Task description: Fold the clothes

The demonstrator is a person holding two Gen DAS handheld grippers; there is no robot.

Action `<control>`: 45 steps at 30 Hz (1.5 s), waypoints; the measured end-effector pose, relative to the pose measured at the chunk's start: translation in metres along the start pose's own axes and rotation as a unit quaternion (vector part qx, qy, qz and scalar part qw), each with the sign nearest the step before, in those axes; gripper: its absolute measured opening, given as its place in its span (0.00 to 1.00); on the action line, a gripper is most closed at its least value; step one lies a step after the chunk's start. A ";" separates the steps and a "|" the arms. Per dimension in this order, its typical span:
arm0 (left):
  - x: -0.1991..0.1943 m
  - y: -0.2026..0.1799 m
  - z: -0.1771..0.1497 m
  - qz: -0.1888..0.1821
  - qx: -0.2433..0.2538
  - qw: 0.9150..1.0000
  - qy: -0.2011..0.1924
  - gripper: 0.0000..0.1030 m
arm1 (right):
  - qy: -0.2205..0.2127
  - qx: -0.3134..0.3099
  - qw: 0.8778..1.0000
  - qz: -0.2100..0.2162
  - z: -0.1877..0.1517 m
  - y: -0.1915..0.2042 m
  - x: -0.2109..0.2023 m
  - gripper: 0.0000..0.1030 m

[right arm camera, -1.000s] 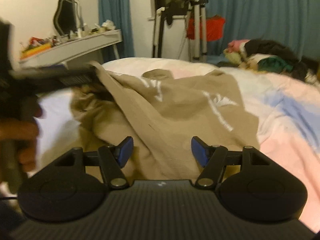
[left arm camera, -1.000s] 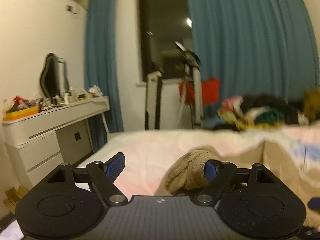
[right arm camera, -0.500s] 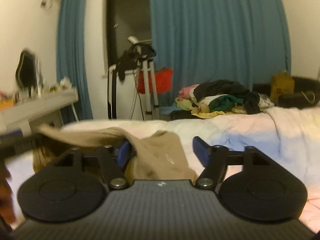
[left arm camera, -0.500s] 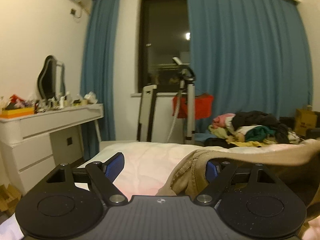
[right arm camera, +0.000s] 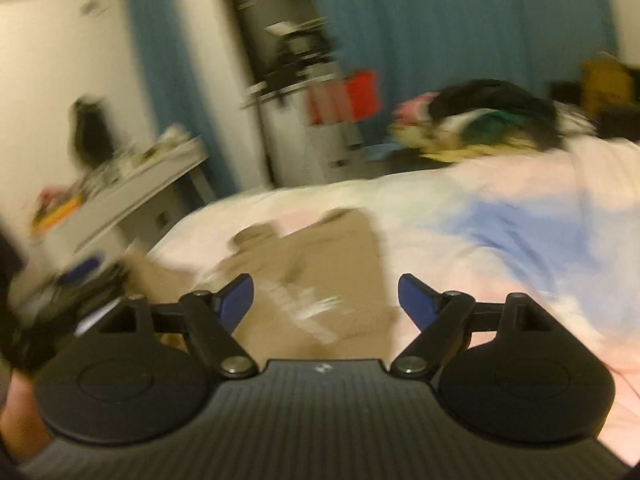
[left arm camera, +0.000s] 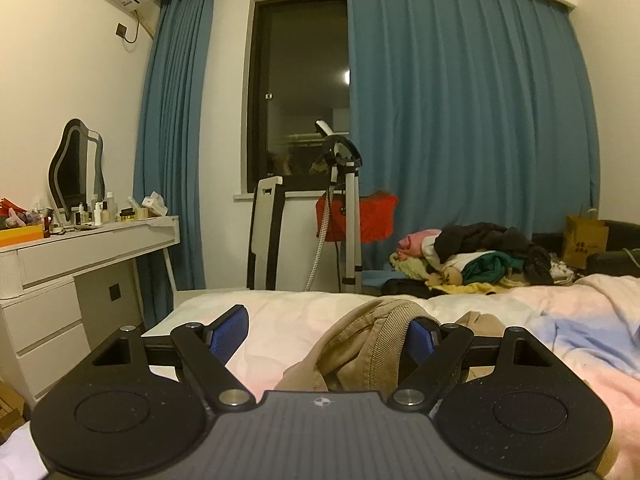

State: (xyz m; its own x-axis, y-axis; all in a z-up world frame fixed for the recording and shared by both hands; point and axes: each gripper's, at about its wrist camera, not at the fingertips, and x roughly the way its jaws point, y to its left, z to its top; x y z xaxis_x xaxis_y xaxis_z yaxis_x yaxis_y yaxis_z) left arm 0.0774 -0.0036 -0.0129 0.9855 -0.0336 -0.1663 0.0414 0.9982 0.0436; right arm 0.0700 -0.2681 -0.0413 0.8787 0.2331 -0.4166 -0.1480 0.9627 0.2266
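A tan sweatshirt [right arm camera: 320, 264] with white print lies crumpled on the pink and blue bedcover [right arm camera: 500, 216]. In the left wrist view its ribbed edge [left arm camera: 380, 344] bunches between my left gripper's fingers, against the right pad. My left gripper [left arm camera: 326, 334] has its jaws wide apart. My right gripper [right arm camera: 326, 300] is open and empty, held above the sweatshirt; this view is blurred by motion. The left gripper shows at the left edge of the right wrist view [right arm camera: 68, 284].
A pile of mixed clothes [left arm camera: 480, 256] lies beyond the bed's far edge. A white dresser [left arm camera: 72, 264] with a mirror and bottles stands left. A tripod [left arm camera: 344, 208] and red item stand by the dark window and blue curtains.
The right gripper let the tan fabric slip from its left finger and swung up and left, now empty. The sweatshirt dropped flat on the bed. The left gripper stayed low with fabric between its fingers.
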 end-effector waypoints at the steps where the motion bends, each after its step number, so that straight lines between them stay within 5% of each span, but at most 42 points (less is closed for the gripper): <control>1: 0.000 0.001 0.000 -0.002 -0.004 1.000 -0.001 0.80 | 0.007 -0.034 0.999 0.008 -0.007 0.020 0.007 0.78; 5: 0.000 0.006 0.001 -0.007 -0.016 1.000 -0.001 0.80 | 0.009 -0.144 0.989 -0.019 -0.038 0.093 0.038 0.78; 9: 0.000 0.011 0.001 -0.004 -0.023 1.000 -0.001 0.80 | -0.048 -0.229 0.967 -0.104 -0.060 0.134 0.069 0.78; 16: 0.004 0.017 0.002 -0.002 -0.044 0.999 0.004 0.80 | -0.079 -0.157 0.963 -0.205 -0.051 0.115 0.077 0.77; 20: 0.004 0.016 0.003 -0.002 -0.042 0.999 0.000 0.80 | -0.098 -0.096 0.967 -0.213 -0.034 0.101 0.044 0.77; 32: -0.006 0.032 0.006 0.010 -0.091 0.996 0.001 0.80 | 0.016 0.014 0.976 -0.218 -0.029 0.034 0.037 0.78; 36: -0.007 0.036 0.005 0.010 -0.100 0.995 0.007 0.80 | -0.035 -0.045 0.990 -0.130 -0.031 0.071 0.028 0.78; 39: -0.009 0.033 0.004 0.010 -0.093 0.996 0.004 0.80 | -0.042 -0.141 0.985 -0.089 -0.040 0.110 0.040 0.78; 42: -0.009 0.030 0.005 0.012 -0.087 0.996 0.001 0.80 | -0.034 -0.187 0.975 -0.115 -0.049 0.121 0.071 0.78; 45: -0.010 0.031 0.005 0.027 -0.085 0.996 0.002 0.80 | -0.028 -0.128 0.975 -0.182 -0.045 0.096 0.082 0.78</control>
State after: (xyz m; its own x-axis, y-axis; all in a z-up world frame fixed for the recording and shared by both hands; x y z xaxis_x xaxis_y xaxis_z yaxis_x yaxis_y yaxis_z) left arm 0.0698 0.0269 -0.0052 0.9850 0.0205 -0.1715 -0.0407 0.9925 -0.1152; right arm 0.1081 -0.1504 -0.0933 0.9163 -0.1309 -0.3784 0.0755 0.9846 -0.1578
